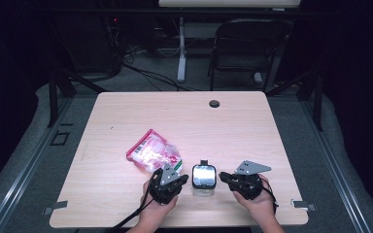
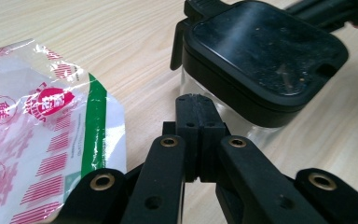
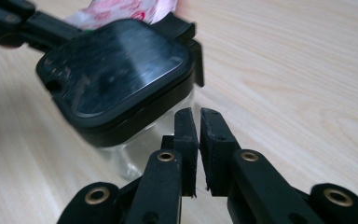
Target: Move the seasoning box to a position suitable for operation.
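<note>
On my desk [image 1: 126, 111], the clear bag [image 1: 153, 151] with red print and a green stripe lies left of the black-lidded jar [image 1: 204, 180]; its red characters I cannot read. Left tongs [image 2: 199, 103] pressed together beside the jar; right tongs [image 3: 198, 116] barely parted, empty.

Items lying on the wooden table [image 1: 126, 111], by count.
One clear container [image 1: 203, 178] with one black lid [image 2: 265, 56] is standing there; one red-and-white printed plastic bag [image 1: 153, 151] is lying beside it; two handheld grippers, left gripper [image 1: 174, 182] and right gripper [image 1: 227, 177], are resting at its sides; one chair [image 1: 245, 46] is standing behind.
</note>
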A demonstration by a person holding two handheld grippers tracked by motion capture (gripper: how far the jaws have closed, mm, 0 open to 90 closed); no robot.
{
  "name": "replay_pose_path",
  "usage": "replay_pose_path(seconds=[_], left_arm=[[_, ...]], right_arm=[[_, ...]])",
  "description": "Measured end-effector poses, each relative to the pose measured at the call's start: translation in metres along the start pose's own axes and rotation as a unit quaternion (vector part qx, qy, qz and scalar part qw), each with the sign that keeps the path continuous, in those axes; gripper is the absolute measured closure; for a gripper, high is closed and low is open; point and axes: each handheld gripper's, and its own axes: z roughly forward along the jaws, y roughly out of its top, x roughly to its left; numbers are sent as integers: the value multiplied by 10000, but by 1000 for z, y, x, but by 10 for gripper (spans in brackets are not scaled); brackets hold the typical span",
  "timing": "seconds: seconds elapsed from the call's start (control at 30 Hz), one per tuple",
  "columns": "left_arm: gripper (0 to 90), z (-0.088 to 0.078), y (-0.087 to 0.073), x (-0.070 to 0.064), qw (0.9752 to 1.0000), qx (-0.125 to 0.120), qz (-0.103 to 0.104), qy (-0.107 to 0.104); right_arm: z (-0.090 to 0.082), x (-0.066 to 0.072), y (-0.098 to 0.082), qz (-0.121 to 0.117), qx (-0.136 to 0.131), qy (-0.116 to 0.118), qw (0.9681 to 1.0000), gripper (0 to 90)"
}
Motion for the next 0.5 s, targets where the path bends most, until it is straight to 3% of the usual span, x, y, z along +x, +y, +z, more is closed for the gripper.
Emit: replay_pose_path(seconds=[0.23,0.47,0.5], left_arm=[[900,15,5,11,9997,41,-212,-60],[900,21,11,13,9998,58,-113,-174],[900,22,12,12,9999,51,-66,-106]], right_arm=[[1,10,-1,-142,120,180,9997,860],[-3,17,-9,-157,240,299,9991,867],[-3,18,-9,-176,251,337,9990,869]])
